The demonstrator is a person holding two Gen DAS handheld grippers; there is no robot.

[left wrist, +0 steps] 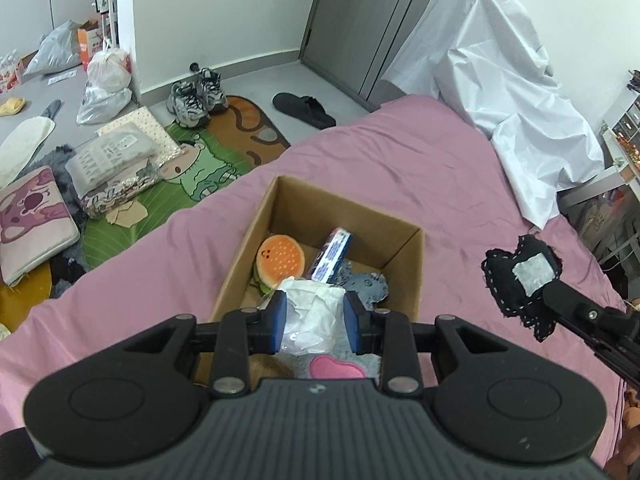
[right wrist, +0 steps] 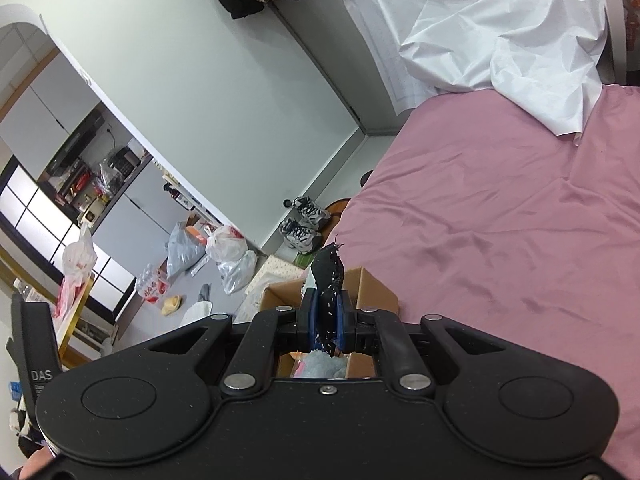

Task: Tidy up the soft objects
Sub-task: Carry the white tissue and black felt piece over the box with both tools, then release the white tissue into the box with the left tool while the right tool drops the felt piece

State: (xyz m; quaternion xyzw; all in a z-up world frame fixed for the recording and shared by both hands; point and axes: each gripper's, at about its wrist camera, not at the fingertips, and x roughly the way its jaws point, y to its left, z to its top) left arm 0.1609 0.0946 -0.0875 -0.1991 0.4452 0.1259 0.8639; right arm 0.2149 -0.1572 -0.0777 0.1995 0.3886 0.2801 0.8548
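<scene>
A brown cardboard box (left wrist: pixel 244 248) sits on the pink bed. In it lie an orange burger plush (left wrist: pixel 280 258), a blue-and-white packet (left wrist: pixel 332 256), a grey-blue fluffy piece (left wrist: pixel 366 286) and a pale blue plush with a pink heart (left wrist: pixel 334 366). My left gripper (left wrist: pixel 314 324) is shut on a white crumpled soft packet (left wrist: pixel 310 320), held over the box. My right gripper (right wrist: pixel 325 320) is shut on a black stitched fabric piece (right wrist: pixel 328 276); in the left wrist view this piece (left wrist: pixel 520 280) hangs right of the box, above the bed.
The pink bed sheet (left wrist: pixel 400 168) spreads around the box (right wrist: pixel 372 288). A white sheet (left wrist: pixel 500 80) is draped at the bed's far end. On the floor to the left lie sneakers (left wrist: pixel 196 96), a black slipper (left wrist: pixel 304 108), plastic bags (left wrist: pixel 106 80) and cushions (left wrist: pixel 32 220).
</scene>
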